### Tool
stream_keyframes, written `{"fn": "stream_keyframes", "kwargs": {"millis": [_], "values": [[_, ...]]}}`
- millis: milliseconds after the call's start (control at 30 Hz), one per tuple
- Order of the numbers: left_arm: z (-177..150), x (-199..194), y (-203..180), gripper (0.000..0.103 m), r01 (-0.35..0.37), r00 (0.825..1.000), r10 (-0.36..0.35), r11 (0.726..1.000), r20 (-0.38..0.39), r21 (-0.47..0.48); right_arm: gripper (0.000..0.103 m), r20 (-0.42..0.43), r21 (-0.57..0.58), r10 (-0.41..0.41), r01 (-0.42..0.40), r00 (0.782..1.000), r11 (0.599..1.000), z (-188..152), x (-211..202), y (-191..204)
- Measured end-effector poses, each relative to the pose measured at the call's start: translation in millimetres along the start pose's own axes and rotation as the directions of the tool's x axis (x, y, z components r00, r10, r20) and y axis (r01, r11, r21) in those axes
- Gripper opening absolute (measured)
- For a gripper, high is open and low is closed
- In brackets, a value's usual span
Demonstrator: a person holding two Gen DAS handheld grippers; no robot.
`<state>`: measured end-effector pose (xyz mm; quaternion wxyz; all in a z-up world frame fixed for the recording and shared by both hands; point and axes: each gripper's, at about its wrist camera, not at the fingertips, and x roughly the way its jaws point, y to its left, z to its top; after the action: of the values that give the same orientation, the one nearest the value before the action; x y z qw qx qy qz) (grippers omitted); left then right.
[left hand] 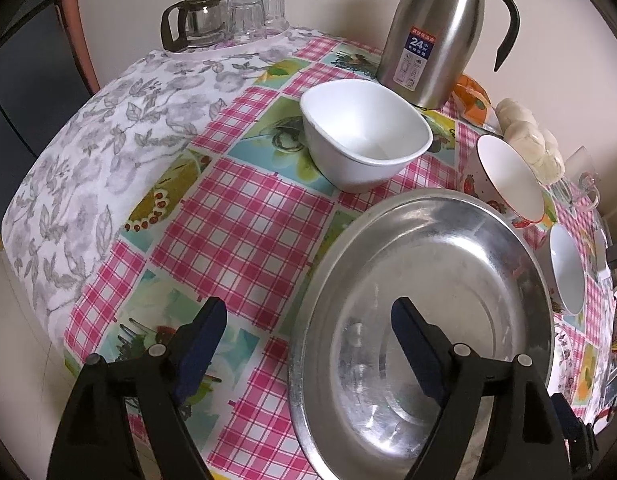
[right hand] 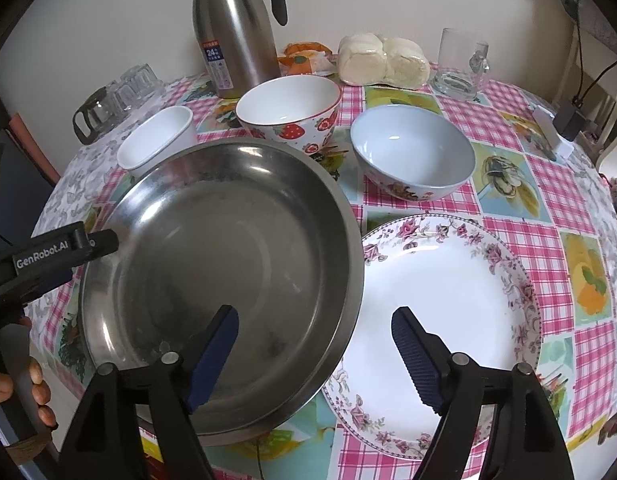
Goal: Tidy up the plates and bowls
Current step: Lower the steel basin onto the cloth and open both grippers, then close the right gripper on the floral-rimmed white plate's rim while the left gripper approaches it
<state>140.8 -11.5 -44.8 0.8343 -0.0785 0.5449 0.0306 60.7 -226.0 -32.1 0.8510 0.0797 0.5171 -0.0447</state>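
Note:
A wide steel plate [left hand: 428, 300] lies on the checked tablecloth, and its right edge [right hand: 348, 280] overlaps a flower-rimmed white plate [right hand: 448, 300]. My left gripper [left hand: 308, 320] is open across the steel plate's left rim, one finger over the cloth and one over the metal. My right gripper [right hand: 314, 320] is open across its right rim, with the right fingertip [right hand: 408, 328] above the flowered plate. Nothing is pinched by either. Behind the plates stand a white square bowl [left hand: 364, 136], a strawberry bowl [right hand: 288, 112] and a pale blue bowl [right hand: 412, 148].
A steel thermos jug [right hand: 236, 32] stands at the back by the wall, beside bagged buns [right hand: 384, 60] and a glass mug [right hand: 460, 64]. A glass pot with upturned glasses [left hand: 228, 20] sits far left. A plug adapter [right hand: 568, 120] is far right. A hand [right hand: 32, 384] holds the left tool.

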Motion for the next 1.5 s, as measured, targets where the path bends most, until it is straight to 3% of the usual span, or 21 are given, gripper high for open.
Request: {"fn": "stream_keyframes", "kwargs": {"millis": [167, 300, 600, 733, 1000, 1333, 1500], "values": [[1, -3, 0, 0.09, -0.021, 1.0, 0.021, 1.0, 0.018, 0.002, 0.088, 0.018, 0.006, -0.006, 0.006, 1.0, 1.0, 1, -4, -3], [2, -5, 0, 0.09, -0.02, 0.999, 0.02, 1.0, 0.033, -0.003, 0.102, 0.035, 0.016, -0.006, 0.005, 0.999, 1.0, 1, -7, -6], [2, -17, -6, 0.09, -0.001, 0.999, 0.001, 1.0, 0.055, 0.004, 0.103, 0.047, 0.039, -0.002, 0.0, 0.999, 0.999, 3, -13, -15], [-1, -26, -16, 0.09, 0.032, 0.997, -0.033, 0.999, 0.066, 0.022, 0.103, 0.049, 0.08, -0.014, 0.01, 0.999, 0.997, 4, -18, -34], [-15, -49, -55, 0.09, 0.159, 0.982, -0.167, 0.984, 0.092, 0.086, 0.103, 0.073, 0.245, -0.087, 0.067, 0.994, 0.967, -3, -37, -102], [-53, -58, -122, 0.09, 0.28, 0.956, -0.293, 0.936, 0.031, 0.214, 0.103, 0.087, 0.406, -0.138, 0.091, 0.987, 0.909, -23, -52, -174], [-72, -62, -153, 0.089, 0.304, 0.949, -0.315, 0.91, -0.007, 0.284, 0.103, 0.084, 0.404, -0.124, 0.08, 0.989, 0.911, -28, -49, -184]]}}
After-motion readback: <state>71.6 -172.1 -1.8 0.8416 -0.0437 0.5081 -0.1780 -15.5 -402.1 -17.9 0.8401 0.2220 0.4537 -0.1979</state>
